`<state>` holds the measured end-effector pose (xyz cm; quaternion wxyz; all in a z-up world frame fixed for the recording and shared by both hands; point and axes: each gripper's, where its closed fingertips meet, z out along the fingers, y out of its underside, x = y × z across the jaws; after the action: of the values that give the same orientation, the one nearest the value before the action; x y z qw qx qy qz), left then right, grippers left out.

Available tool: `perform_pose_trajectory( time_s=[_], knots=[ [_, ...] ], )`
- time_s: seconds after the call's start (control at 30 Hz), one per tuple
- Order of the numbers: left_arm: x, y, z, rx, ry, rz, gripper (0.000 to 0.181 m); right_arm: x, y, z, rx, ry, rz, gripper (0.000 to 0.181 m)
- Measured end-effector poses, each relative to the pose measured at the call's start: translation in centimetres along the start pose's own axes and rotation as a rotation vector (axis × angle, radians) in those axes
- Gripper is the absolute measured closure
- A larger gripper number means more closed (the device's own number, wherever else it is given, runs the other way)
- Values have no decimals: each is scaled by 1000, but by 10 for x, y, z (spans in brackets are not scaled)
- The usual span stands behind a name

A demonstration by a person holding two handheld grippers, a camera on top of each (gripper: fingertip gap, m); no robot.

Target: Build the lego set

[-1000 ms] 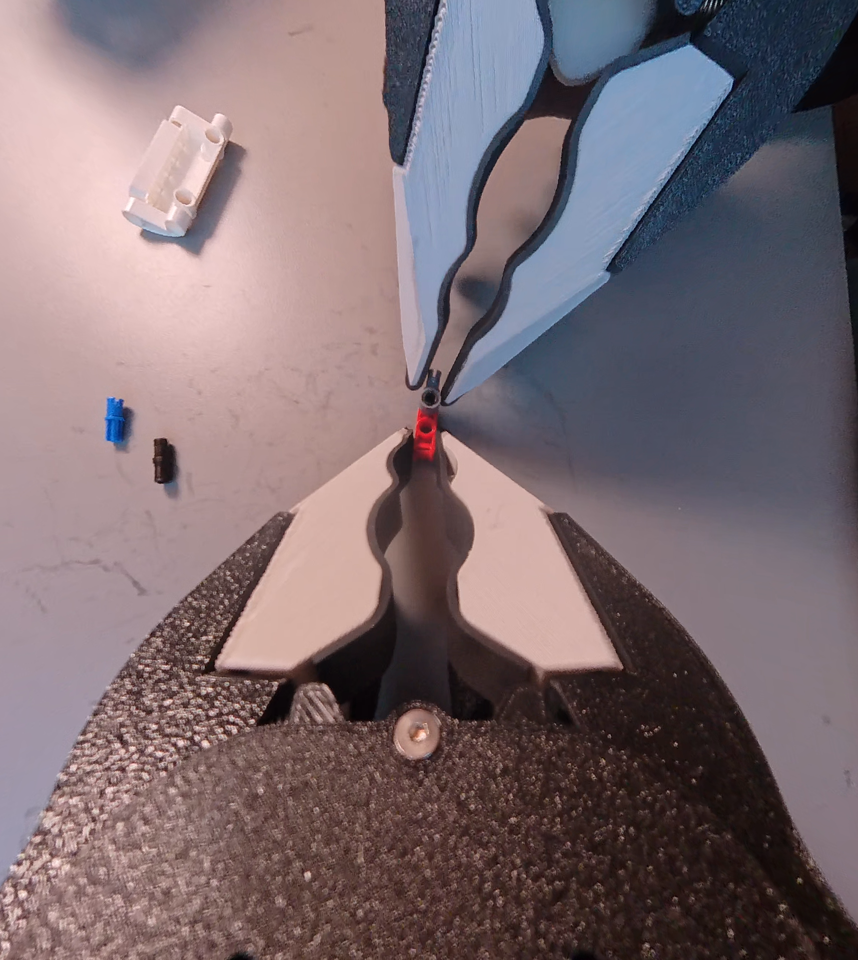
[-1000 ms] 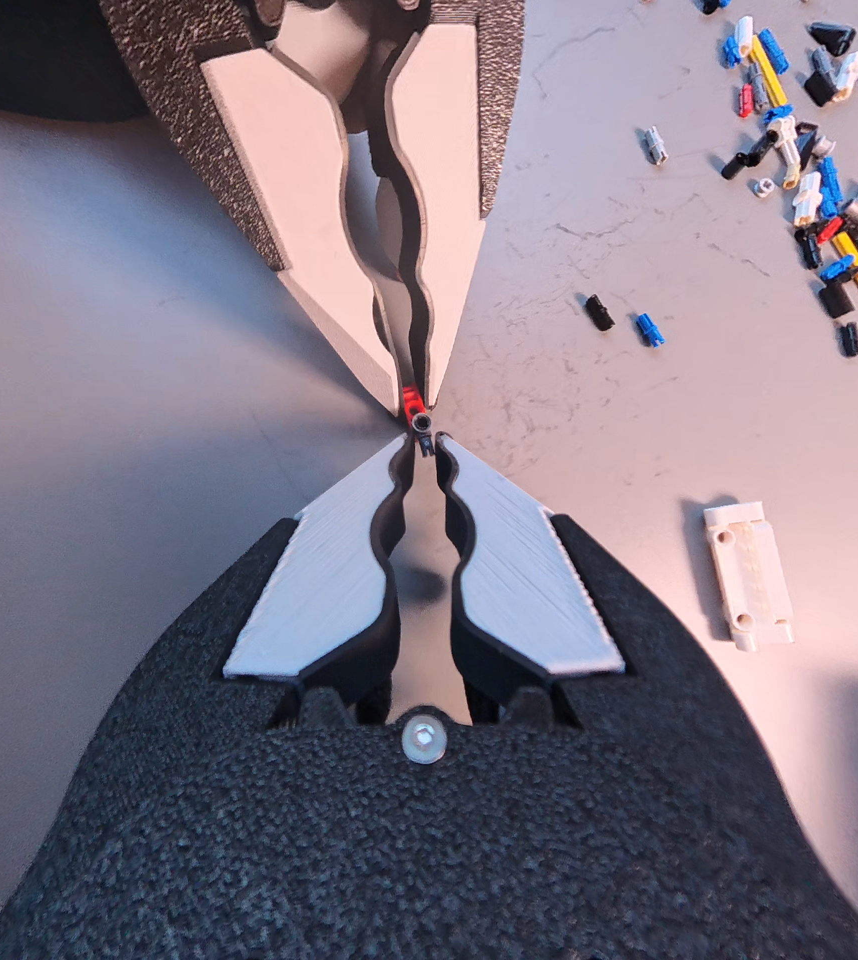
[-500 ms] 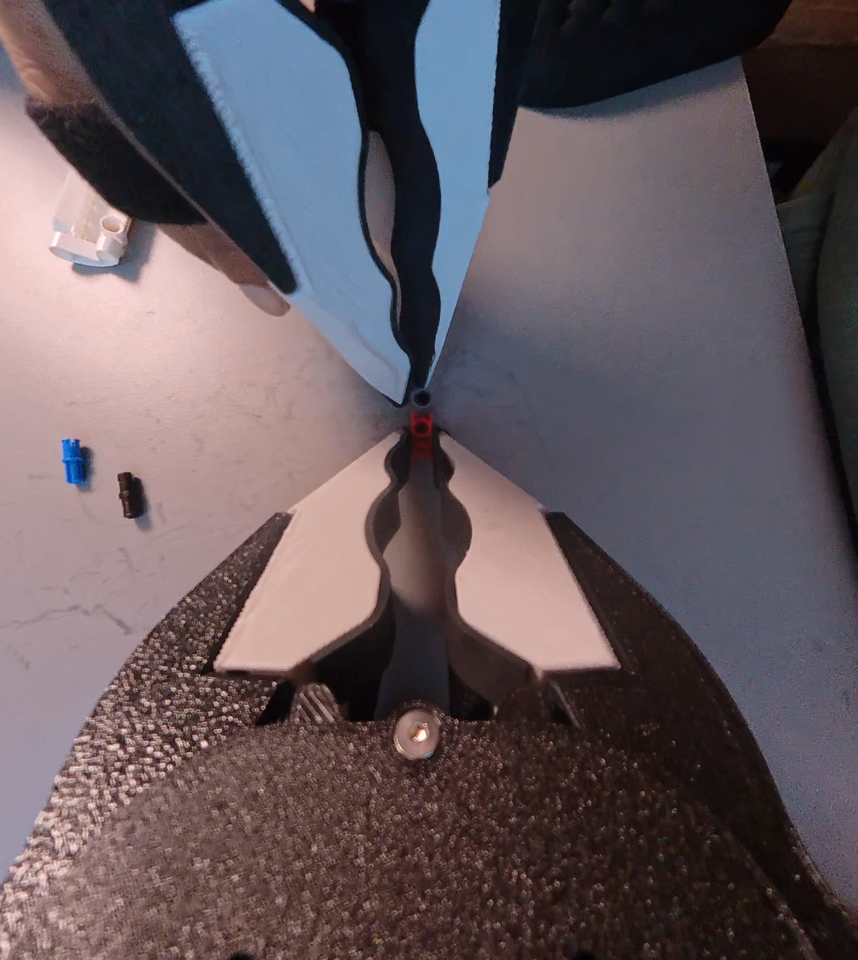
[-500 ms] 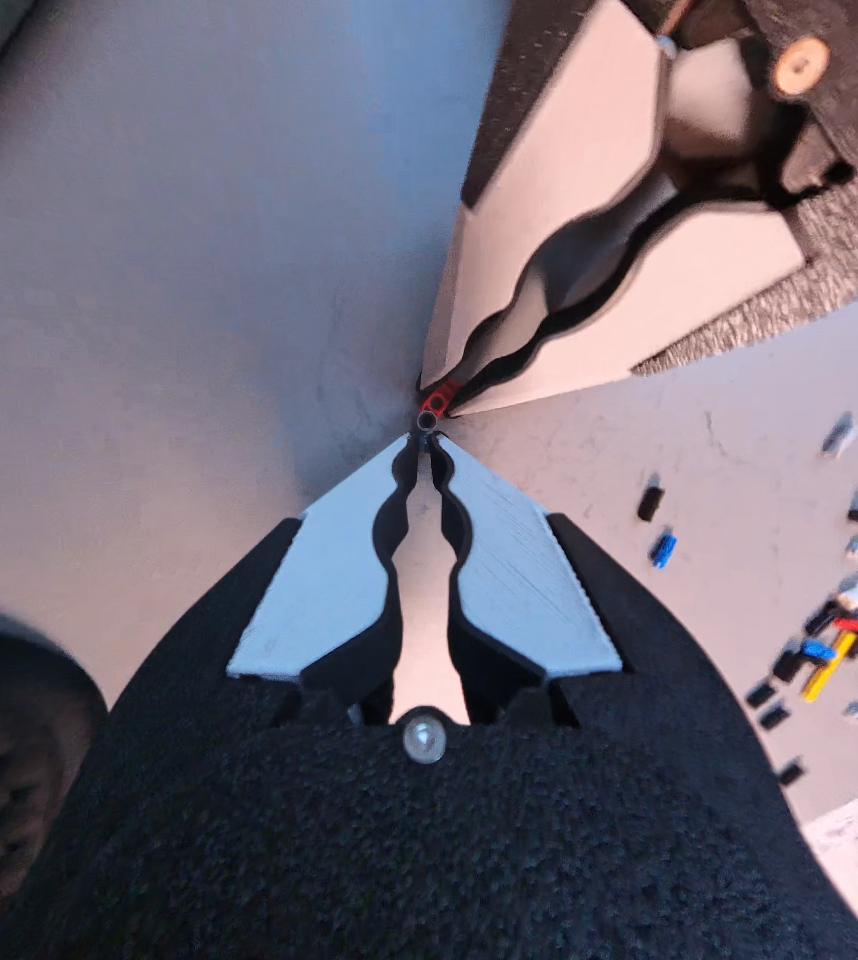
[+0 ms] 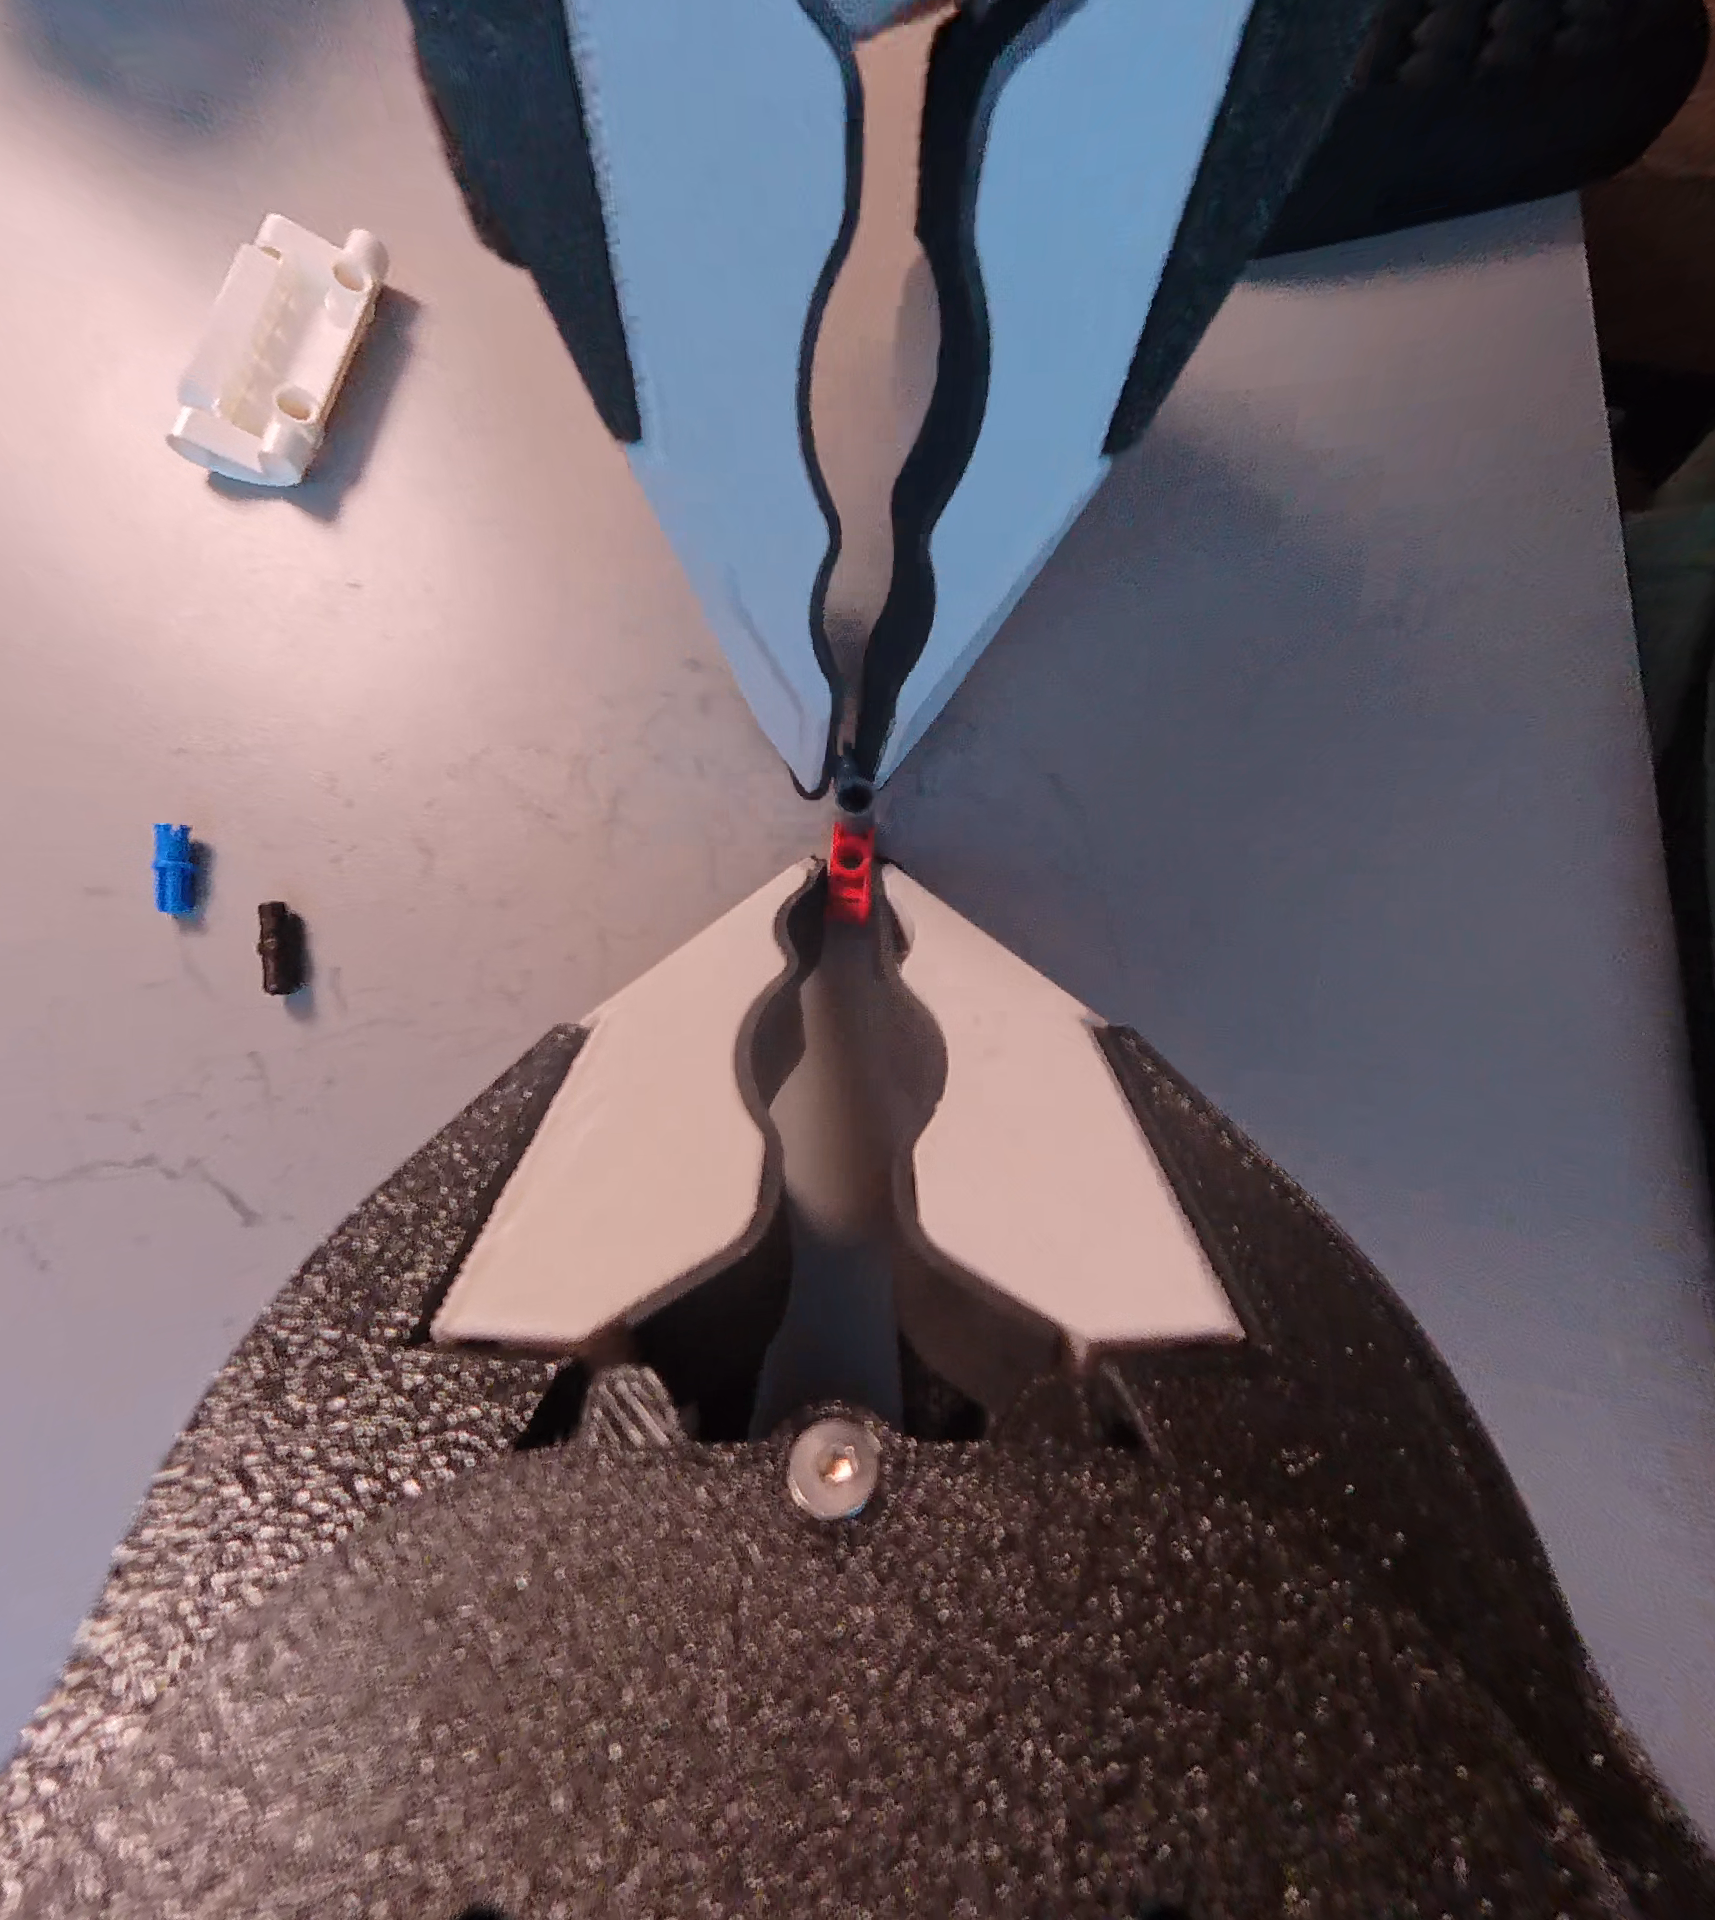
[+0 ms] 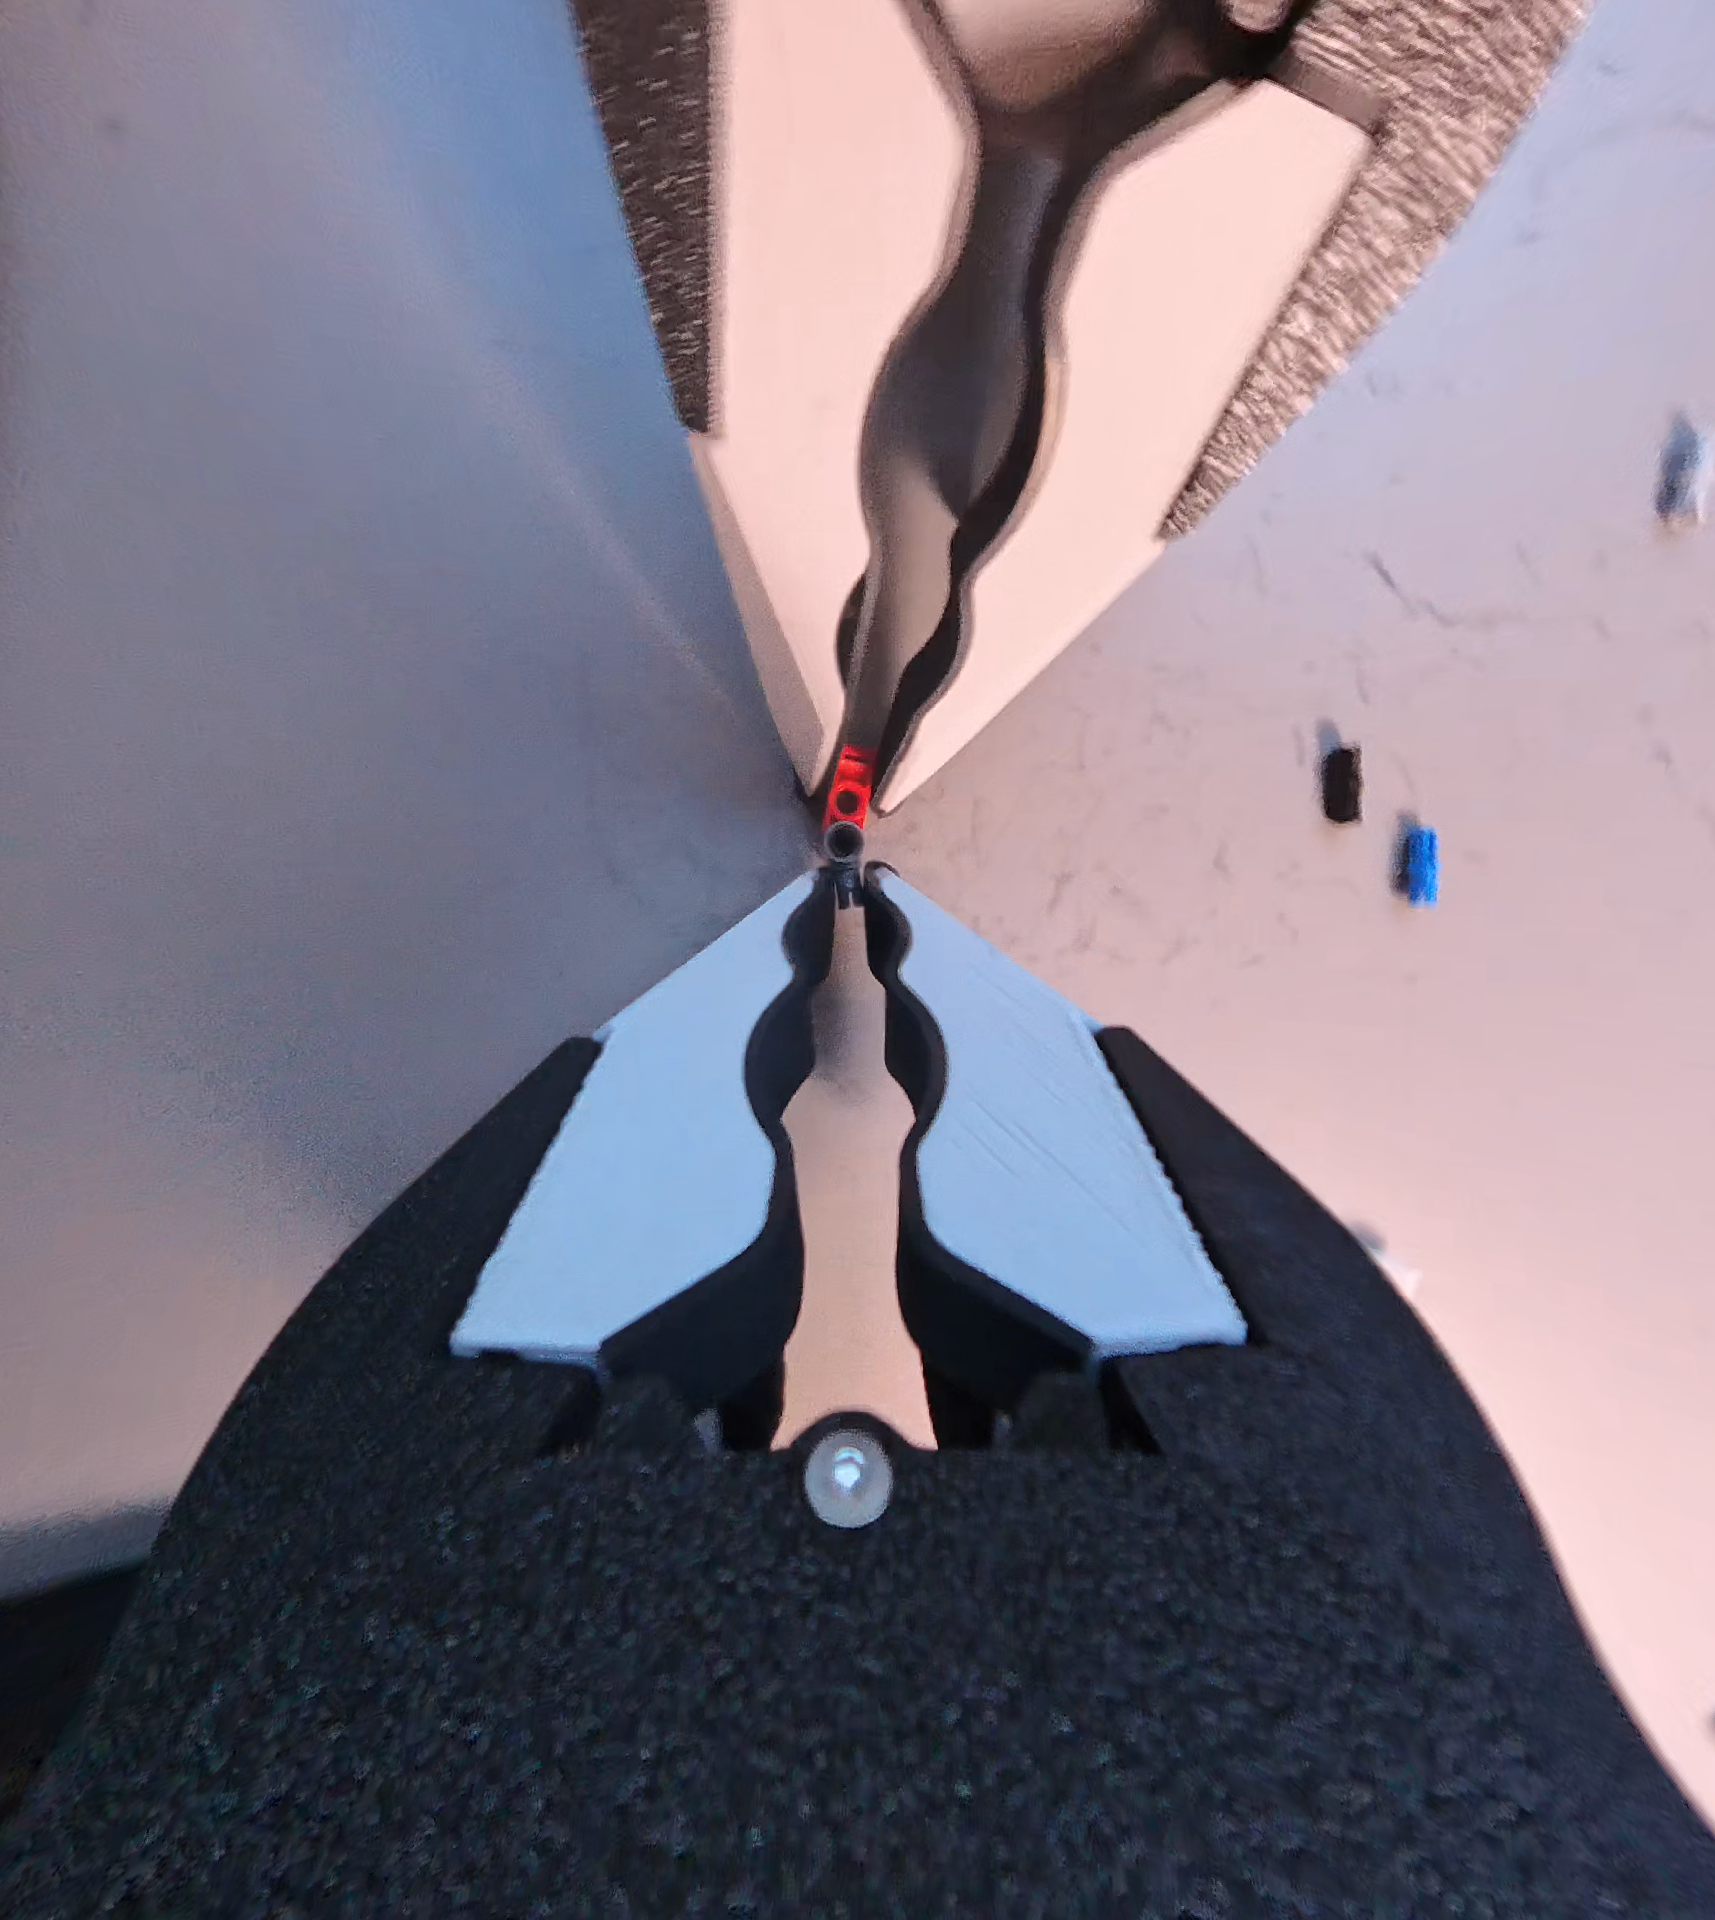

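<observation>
My left gripper (image 5: 848, 878) is shut on a small red holed lego piece (image 5: 850, 868). My right gripper (image 6: 845, 883) is shut on a small dark grey pin piece (image 6: 844, 847). The two grippers point tip to tip above the table, and the dark pin piece (image 5: 853, 798) sits end to end against the red piece (image 6: 849, 795). In the left wrist view the right gripper (image 5: 848, 774) comes down from the top. In the right wrist view the left gripper (image 6: 848, 784) comes down from the top.
On the grey table (image 5: 1248, 831) lie a white rectangular lego part (image 5: 279, 348), a blue pin (image 5: 171, 868) and a black pin (image 5: 277, 945) to the left. Several loose small pieces (image 6: 1684, 483) lie at the right of the right wrist view. The table edge (image 5: 1622, 623) runs on the right. Left and right tips are no more than a few centimetres apart.
Both grippers have turned and shifted while staying tip to tip with their pieces. The white part is back in the left wrist view, and the pile has slid toward the right edge.
</observation>
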<state>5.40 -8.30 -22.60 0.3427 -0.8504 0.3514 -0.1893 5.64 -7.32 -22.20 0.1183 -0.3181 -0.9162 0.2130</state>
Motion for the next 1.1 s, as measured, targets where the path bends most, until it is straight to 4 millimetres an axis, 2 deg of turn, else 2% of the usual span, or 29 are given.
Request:
perform_pose_trajectory(
  time_s=[0.27, 0.47, 0.63, 0.77, 1.1],
  knots=[
    [-14, -5, 4, -12, -177, -114, 174, 12, 7, -3, 102, 260, 533, 177],
    [-19, -6, 5, -22, -301, -159, 172, 21, 8, -4, 188, 354, 698, 178],
    [-18, -7, 4, 0, -245, -210, 162, 27, 8, -3, 194, 359, 689, 178],
    [-21, -4, 0, -13, -252, -228, 171, 29, 6, -1, 182, 342, 672, 178],
    [-22, -2, 1, -40, -289, -220, 171, 29, 5, -1, 165, 358, 659, 178]
  ],
)
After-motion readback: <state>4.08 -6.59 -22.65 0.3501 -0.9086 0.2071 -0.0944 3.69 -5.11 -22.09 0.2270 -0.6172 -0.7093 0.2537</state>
